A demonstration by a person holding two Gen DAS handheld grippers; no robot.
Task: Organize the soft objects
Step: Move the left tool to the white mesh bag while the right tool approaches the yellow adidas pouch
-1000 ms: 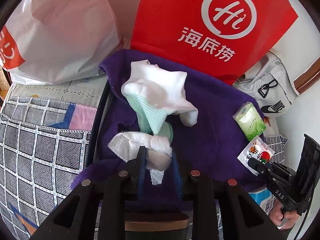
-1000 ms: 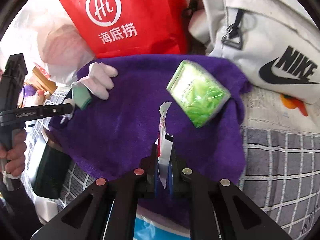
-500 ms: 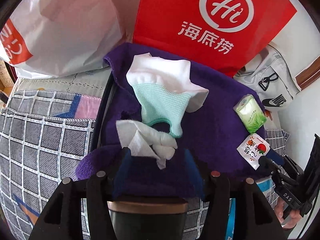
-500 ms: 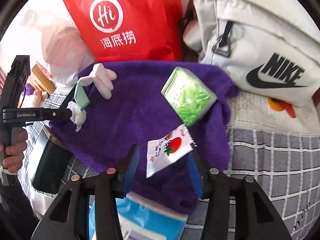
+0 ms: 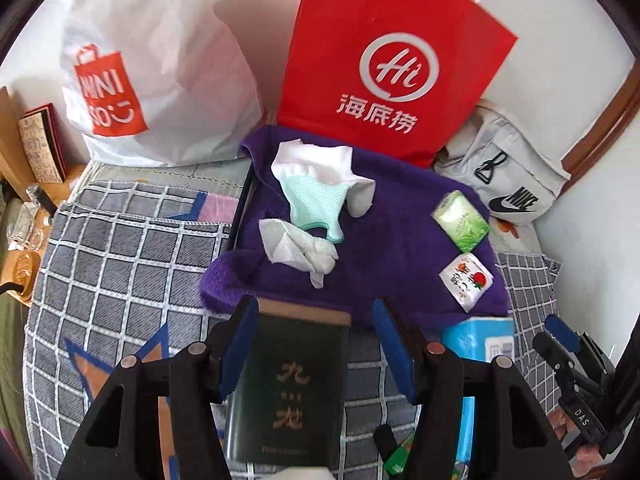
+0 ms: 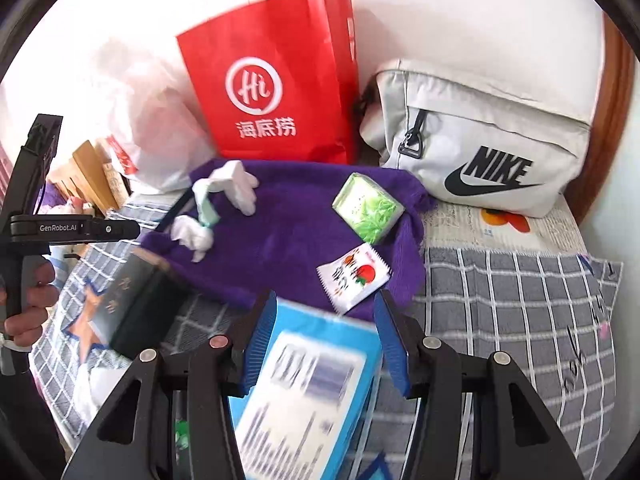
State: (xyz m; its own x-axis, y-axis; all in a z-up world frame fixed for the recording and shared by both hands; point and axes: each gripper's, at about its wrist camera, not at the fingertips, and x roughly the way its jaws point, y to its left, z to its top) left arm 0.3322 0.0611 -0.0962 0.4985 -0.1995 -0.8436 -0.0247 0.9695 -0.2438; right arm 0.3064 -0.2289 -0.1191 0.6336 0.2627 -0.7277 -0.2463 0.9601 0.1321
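With both our left gripper [image 5: 316, 344] and right gripper [image 6: 326, 338] spread and empty, we'd pinch the limp, feather-light crumpled tissue [image 5: 298, 250] near the purple towel's [image 5: 400, 216] front-left edge by its bunched middle.

Black tongs [image 5: 316, 344], blue finger pads [image 6: 260, 340], copper screws, "GenRobot.AI" marking.

I see a bed covered by a grey checked blanket [image 5: 120, 264]. Lying directly on it: a purple towel [image 5: 400, 248], a dark green box [image 5: 288, 392] at the towel's near edge, a blue packet [image 6: 308, 392], and, along the wall, a white Miniso bag [image 5: 160, 80], red paper bag [image 5: 384, 64], and grey Nike bag [image 6: 480, 156].
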